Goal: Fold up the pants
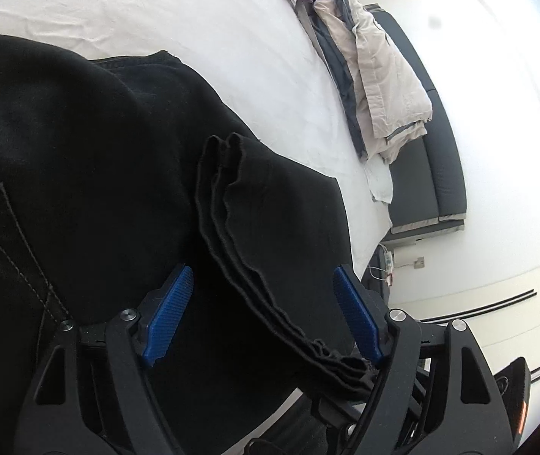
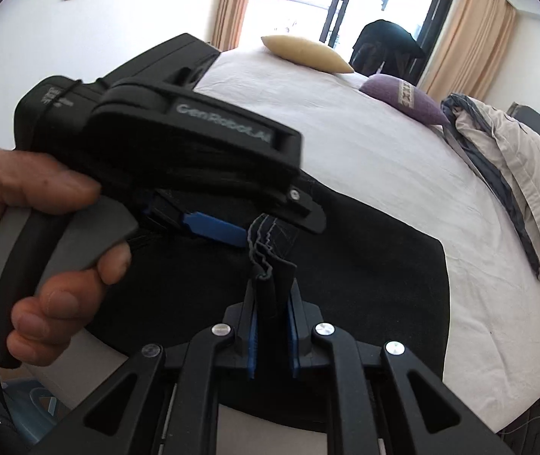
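Observation:
Black pants [image 1: 91, 144] lie on a white bed [image 1: 201, 19], with a stitched pocket at the left. A bunched hem edge [image 1: 239, 242] runs between my left gripper's blue pads [image 1: 169, 316]. The left gripper [image 1: 264, 276] is open, its jaws wide apart on either side of that hem. In the right wrist view the pants [image 2: 364, 276] spread over the bed [image 2: 345, 132]. My right gripper [image 2: 273, 299] is shut on the layered hem [image 2: 268, 250], which stands up between its pads. The left gripper [image 2: 178, 144], held by a hand, hovers just beyond that hem.
A beige and grey jacket [image 1: 376, 83] lies at the bed's edge; it also shows in the right wrist view [image 2: 516, 174]. A purple cushion [image 2: 402, 98] and a yellow pillow [image 2: 307, 53] lie at the far end. A dark sofa [image 1: 429, 144] stands beside the bed.

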A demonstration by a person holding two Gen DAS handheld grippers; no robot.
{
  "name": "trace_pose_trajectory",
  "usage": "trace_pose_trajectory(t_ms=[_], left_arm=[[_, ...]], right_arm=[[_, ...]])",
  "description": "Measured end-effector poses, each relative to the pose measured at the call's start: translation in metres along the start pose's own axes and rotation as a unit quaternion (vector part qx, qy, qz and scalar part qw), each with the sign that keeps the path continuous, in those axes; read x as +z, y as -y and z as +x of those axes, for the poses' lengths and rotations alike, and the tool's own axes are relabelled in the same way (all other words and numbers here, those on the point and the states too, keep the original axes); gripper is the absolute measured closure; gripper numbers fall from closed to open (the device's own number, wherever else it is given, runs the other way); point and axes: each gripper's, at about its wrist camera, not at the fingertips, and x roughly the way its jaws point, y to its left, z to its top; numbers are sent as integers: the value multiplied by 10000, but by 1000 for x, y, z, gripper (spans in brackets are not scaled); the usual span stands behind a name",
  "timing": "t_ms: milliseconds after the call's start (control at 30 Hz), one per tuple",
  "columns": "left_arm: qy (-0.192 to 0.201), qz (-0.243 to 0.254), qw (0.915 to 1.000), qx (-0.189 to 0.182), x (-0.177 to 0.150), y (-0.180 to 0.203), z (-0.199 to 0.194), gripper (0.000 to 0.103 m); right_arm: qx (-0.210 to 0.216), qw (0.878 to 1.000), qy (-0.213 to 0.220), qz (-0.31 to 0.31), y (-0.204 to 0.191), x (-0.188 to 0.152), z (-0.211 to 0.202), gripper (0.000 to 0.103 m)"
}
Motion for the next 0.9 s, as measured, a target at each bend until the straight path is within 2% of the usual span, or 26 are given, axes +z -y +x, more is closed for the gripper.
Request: trace_pose_trajectory(t_ms=[33,100,200,367,467,667,800,900], left_arm=[[-1,20,10000,62,0,0,-4,37],[6,64,9999,127,3,-1,-12,72],[70,74,9995,287,8,-10,-29,92],[87,148,9986,500,15,-28,-54,95],[40,158,9975,681,18,-43,-67,95],[-32,287,9952,936,9,-61,-70,95],[-43,422,9936,1051,4,-56,-68,94],[-121,431,9939,1006,5,-52,-64,94]], right_arm=[[25,10000,11,-75,-7,0,-1,89],[38,9998,5,-194,-20,2,0,89],[32,9997,31,-260,-32,7,1,89],[100,9992,77,-377,-44,17,2,89],[143,9986,-45,-500,-54,19,8,89],[214,9972,-223,-679,-64,16,20,88],[201,9956,-309,-857,-71,8,30,87],[313,9936,-436,-992,-76,2,36,78]])
